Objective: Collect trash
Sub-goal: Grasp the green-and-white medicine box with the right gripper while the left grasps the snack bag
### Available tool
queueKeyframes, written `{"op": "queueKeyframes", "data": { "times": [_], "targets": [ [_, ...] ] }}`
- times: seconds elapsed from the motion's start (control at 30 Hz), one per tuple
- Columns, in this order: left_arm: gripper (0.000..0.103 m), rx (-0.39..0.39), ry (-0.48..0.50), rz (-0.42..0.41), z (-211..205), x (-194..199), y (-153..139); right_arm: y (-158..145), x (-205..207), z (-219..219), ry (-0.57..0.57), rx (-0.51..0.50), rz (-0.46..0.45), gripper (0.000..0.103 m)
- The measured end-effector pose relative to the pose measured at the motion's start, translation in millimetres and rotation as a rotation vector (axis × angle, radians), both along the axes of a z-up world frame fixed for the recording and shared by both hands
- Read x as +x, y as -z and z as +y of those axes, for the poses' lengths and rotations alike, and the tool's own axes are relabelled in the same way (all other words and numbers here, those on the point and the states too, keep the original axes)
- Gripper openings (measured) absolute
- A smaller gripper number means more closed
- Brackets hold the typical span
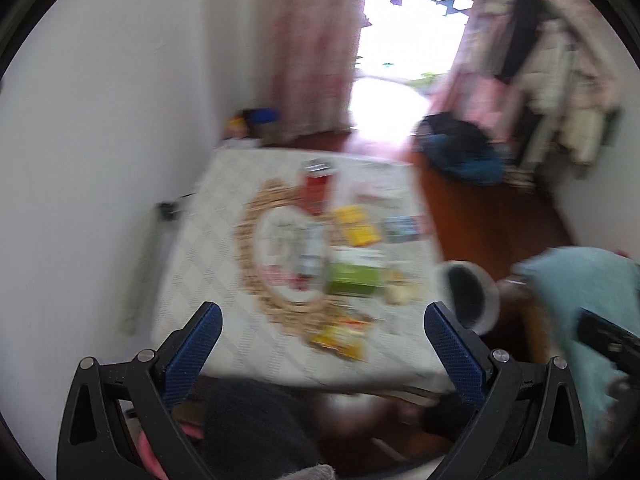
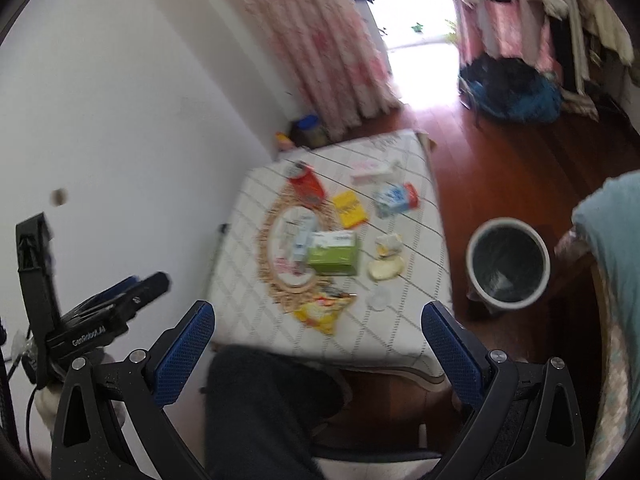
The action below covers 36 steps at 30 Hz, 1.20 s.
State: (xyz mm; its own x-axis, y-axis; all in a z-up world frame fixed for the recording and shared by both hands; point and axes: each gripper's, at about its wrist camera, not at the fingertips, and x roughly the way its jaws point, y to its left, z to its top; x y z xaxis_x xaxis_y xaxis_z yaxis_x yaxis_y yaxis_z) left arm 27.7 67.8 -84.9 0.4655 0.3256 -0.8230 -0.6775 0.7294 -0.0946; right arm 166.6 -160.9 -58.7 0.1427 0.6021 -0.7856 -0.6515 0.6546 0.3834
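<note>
A low table with a white quilted cloth (image 2: 400, 320) carries scattered trash: a green box (image 2: 334, 257), a yellow packet (image 2: 350, 209), a red can (image 2: 306, 184), a blue-and-white carton (image 2: 394, 199), a yellow snack wrapper (image 2: 322, 310) and crumpled paper (image 2: 387, 246). A white bin with a dark liner (image 2: 508, 262) stands on the floor right of the table. My right gripper (image 2: 318, 340) is open and empty, held above the table's near edge. My left gripper (image 1: 322, 340) is open and empty too; its view is blurred and shows the green box (image 1: 352, 276) and the bin (image 1: 470, 292).
A white wall runs along the left. Pink curtains (image 2: 320, 40) and a bright doorway lie beyond the table. A dark blue bag (image 2: 512, 88) sits on the red wooden floor. A light blue cloth (image 2: 612, 240) hangs at the right. The left gripper's body (image 2: 92, 320) shows at lower left.
</note>
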Motion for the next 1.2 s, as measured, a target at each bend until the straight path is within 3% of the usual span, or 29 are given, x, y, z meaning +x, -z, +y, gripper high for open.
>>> {"op": "queueKeyframes", "data": {
  "times": [0.17, 0.3, 0.47, 0.6, 0.83, 0.87, 0.9, 1.03, 1.2],
  "targets": [
    [0.103, 0.040, -0.169, 0.200, 54, 18, 88, 85, 49, 50, 0.066, -0.096, 0.140, 0.103],
    [0.103, 0.010, -0.227, 0.335, 87, 25, 157, 150, 73, 111, 0.075, -0.202, 0.190, 0.101],
    [0.103, -0.084, -0.230, 0.415, 112, 29, 217, 207, 80, 190, 0.047, -0.332, 0.206, 0.101],
    [0.103, -0.136, -0.218, 0.448, 121, 31, 246, 238, 75, 236, 0.017, -0.415, 0.180, 0.101],
    [0.103, -0.191, -0.221, 0.449, 126, 27, 258, 278, 72, 277, -0.010, -0.520, 0.175, 0.101],
    [0.103, -0.195, -0.228, 0.450, 126, 27, 258, 281, 73, 279, -0.014, -0.518, 0.176, 0.099],
    [0.103, -0.197, -0.232, 0.446, 125, 26, 256, 282, 75, 279, -0.015, -0.519, 0.170, 0.091],
    [0.103, -0.155, -0.206, 0.397, 114, 32, 230, 266, 83, 270, -0.027, -0.449, 0.175, 0.090],
    [0.103, -0.097, -0.065, 0.319, 67, 56, 183, 215, 106, 219, 0.019, -0.347, 0.123, 0.090]
  ]
}}
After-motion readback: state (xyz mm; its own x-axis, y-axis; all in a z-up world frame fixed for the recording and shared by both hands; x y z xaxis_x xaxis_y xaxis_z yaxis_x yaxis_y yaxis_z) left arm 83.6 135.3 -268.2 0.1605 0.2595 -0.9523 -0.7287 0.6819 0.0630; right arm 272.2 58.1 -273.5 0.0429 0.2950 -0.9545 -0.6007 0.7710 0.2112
